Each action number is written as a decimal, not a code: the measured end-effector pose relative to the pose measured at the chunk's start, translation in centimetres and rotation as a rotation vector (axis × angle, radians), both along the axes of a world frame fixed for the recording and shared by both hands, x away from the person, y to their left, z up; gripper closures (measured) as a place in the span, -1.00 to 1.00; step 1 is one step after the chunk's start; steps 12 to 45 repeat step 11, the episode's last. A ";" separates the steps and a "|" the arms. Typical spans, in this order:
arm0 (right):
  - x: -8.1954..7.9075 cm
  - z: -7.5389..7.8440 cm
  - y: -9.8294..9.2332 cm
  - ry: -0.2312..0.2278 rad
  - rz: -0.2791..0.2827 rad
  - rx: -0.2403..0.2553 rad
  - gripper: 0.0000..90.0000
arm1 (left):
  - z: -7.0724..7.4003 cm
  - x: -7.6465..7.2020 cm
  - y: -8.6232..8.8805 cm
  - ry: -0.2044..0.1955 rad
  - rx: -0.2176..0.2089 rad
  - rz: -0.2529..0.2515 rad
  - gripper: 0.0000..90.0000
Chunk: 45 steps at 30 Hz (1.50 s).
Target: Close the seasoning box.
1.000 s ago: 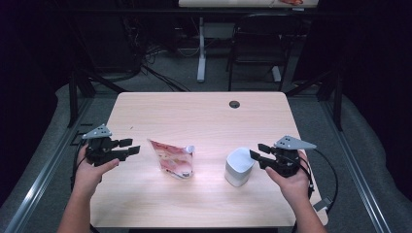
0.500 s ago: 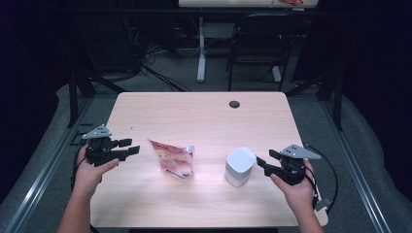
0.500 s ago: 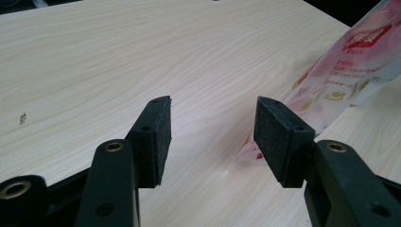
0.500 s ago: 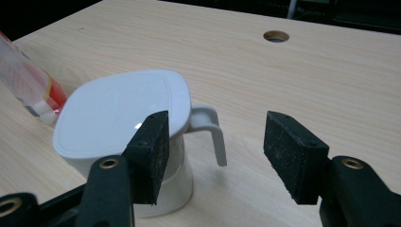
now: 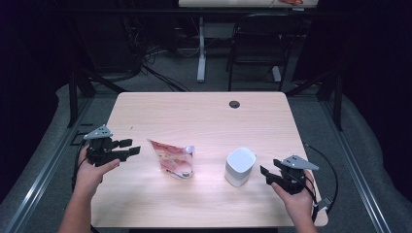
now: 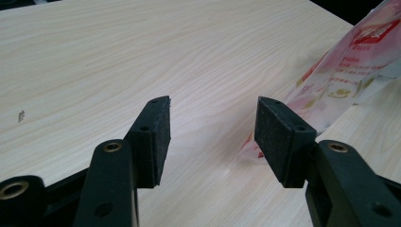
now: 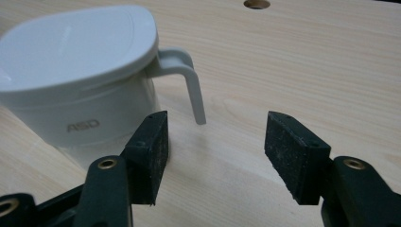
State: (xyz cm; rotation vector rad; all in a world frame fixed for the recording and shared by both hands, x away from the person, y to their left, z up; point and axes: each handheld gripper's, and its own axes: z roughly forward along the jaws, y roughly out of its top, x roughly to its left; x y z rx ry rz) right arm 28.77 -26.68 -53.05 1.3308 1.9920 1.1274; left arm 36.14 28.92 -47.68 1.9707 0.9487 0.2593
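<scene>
— On the near half of the table (image 5: 194,111), what can't you make out?

— The print on the red-and-white pouch (image 5: 172,158) is too small to read from the high view. In the left gripper view the frame cuts it off at the right edge. The white lidded container (image 5: 239,166) also runs off the left of the right gripper view.

— Where do the grippers sit?

— The left gripper (image 5: 127,148) hovers left of the pouch, jaws spread, nothing between them. The right gripper (image 5: 265,174) is just right of the container, jaws just opened wide and empty, near its thin handle (image 7: 189,80).

— And the surroundings?

— Pale wood top with a round cable hole (image 5: 234,104). Behind it is a dim room with a dark chair (image 5: 257,48) and grey floor.
</scene>
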 end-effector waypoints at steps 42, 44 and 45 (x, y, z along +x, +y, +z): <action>0.1 -2.0 -0.1 0.032 -0.015 0.000 -0.10 | -0.2 0.1 -0.1 0.003 0.005 0.003 0.00; 0.1 -2.0 -0.1 0.032 -0.015 0.000 -0.10 | -0.2 0.1 -0.1 0.003 0.005 0.003 0.00; 0.1 -2.0 -0.1 0.032 -0.015 0.000 -0.10 | -0.2 0.1 -0.1 0.003 0.005 0.003 0.00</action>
